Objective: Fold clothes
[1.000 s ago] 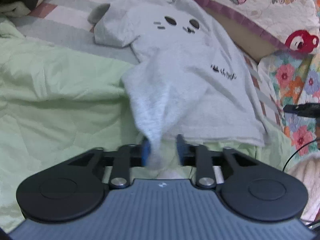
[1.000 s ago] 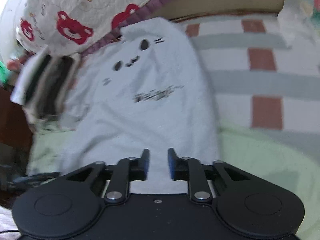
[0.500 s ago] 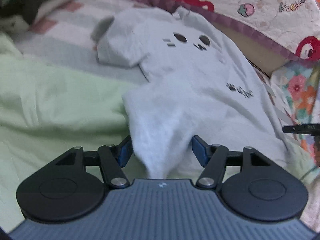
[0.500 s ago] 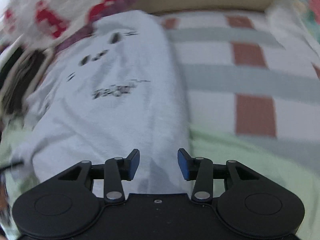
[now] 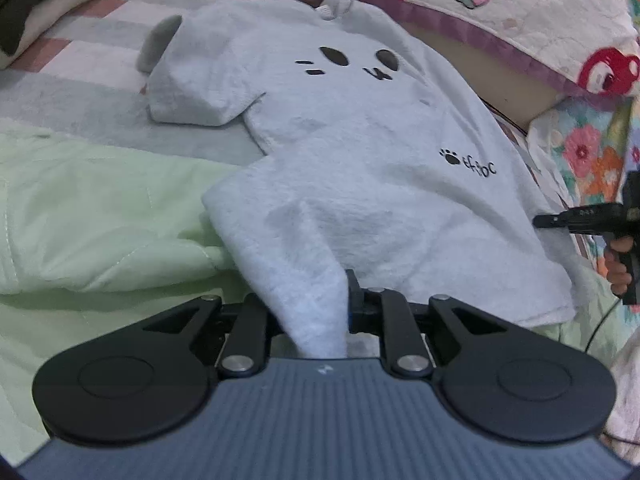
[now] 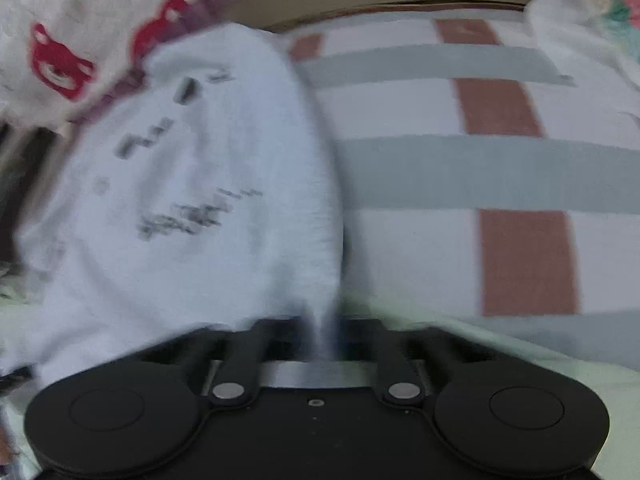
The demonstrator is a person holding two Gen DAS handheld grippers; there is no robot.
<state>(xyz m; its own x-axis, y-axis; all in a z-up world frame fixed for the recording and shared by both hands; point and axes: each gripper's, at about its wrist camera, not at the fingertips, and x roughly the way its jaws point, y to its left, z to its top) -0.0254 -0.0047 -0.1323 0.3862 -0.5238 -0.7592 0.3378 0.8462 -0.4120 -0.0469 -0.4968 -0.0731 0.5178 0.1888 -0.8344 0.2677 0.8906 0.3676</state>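
Fleecy pale-grey T-shirt (image 5: 360, 148) is laid face-up on the striped bedsheet (image 5: 100, 92), hem overlapping the green quilt (image 5: 100, 216). Left gripper (image 5: 316, 312) is clamped on one hem corner, right gripper (image 6: 324, 332) on the other, blurred. Fabric is judged light, limp, non-slippery; hem corners suit gripping

A pale grey T-shirt (image 5: 352, 152) is printed with black eyes, a black paw and black lettering. A light green quilt (image 5: 92, 224) is seen beside a sheet (image 6: 500, 168) checked in white, grey and brick red. Red bears are printed on the cream blanket (image 5: 520, 12), edged in purple.
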